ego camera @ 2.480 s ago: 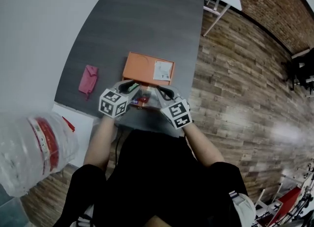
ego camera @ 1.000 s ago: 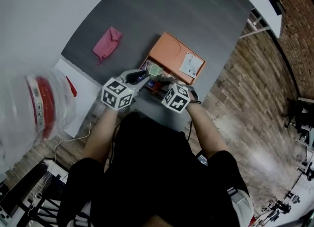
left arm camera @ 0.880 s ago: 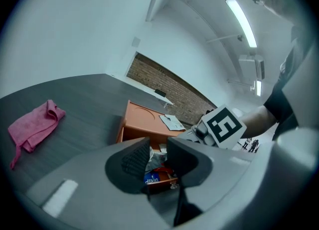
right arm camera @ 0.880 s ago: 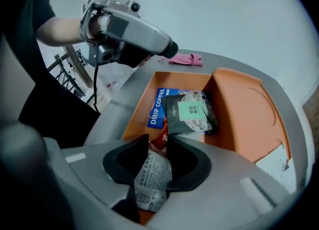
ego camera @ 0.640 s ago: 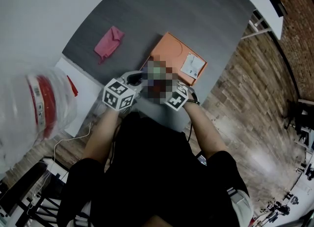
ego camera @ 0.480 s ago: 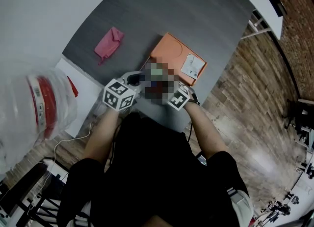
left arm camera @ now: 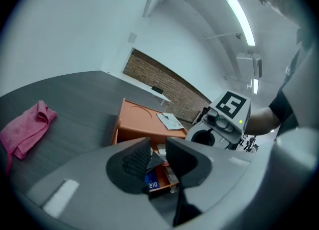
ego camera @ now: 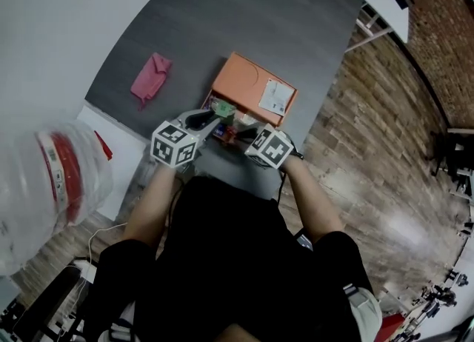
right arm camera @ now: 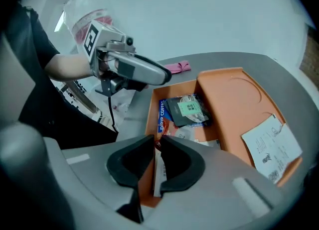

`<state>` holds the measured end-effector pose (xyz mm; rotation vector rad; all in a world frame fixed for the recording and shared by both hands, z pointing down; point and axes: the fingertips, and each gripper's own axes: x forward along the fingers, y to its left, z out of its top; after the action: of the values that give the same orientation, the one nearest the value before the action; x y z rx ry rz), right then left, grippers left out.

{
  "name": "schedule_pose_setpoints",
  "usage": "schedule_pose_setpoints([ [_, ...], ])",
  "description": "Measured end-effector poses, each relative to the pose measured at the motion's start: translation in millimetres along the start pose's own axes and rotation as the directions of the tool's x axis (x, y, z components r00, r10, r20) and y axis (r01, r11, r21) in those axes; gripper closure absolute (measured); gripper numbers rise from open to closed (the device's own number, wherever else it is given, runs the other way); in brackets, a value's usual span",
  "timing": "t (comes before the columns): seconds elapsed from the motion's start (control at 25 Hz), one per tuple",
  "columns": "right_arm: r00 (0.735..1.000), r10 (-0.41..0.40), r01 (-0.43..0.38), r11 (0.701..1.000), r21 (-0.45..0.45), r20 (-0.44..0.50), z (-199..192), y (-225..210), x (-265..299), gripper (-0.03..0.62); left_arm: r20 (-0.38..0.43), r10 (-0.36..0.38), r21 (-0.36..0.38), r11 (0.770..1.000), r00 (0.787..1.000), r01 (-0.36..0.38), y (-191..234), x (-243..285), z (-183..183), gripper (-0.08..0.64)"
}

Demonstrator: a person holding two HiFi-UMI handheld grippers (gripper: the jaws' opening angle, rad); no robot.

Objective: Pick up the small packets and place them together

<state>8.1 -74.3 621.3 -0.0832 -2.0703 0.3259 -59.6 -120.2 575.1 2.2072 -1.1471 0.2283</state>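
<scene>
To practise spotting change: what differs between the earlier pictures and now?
The right gripper is closing its jaws on a packet at the near edge of the box. The left gripper is closing its jaws too, above the box, gripping nothing yet. Box and cloth lie where they were.

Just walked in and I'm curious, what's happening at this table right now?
A person works two handheld grippers over an open orange box of small packets on a grey table. The right gripper is closing its jaws on a thin white packet at the box's edge. The left gripper is closing its jaws above a dark, green-labelled packet lying inside, not yet pressing it.
</scene>
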Motion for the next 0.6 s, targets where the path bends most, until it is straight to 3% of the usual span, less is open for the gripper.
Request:
schedule_pose_setpoints([
  [0.4, 0.989, -0.067, 0.061, 0.997, 0.049, 0.128, 4.4, 9.9, -35.6, 0.545, -0.038, -0.056, 0.067, 0.996, 0.998, 0.059, -6.0, 27.4, 15.8, 0.474],
  [0.6, 0.972, -0.136, 0.131, 0.991, 0.038, 0.19, 10.0, 8.4, -61.2, 0.546, -0.046, -0.076, 0.092, 0.993, 0.996, 0.08, -14.0, 40.7, 23.5, 0.474],
])
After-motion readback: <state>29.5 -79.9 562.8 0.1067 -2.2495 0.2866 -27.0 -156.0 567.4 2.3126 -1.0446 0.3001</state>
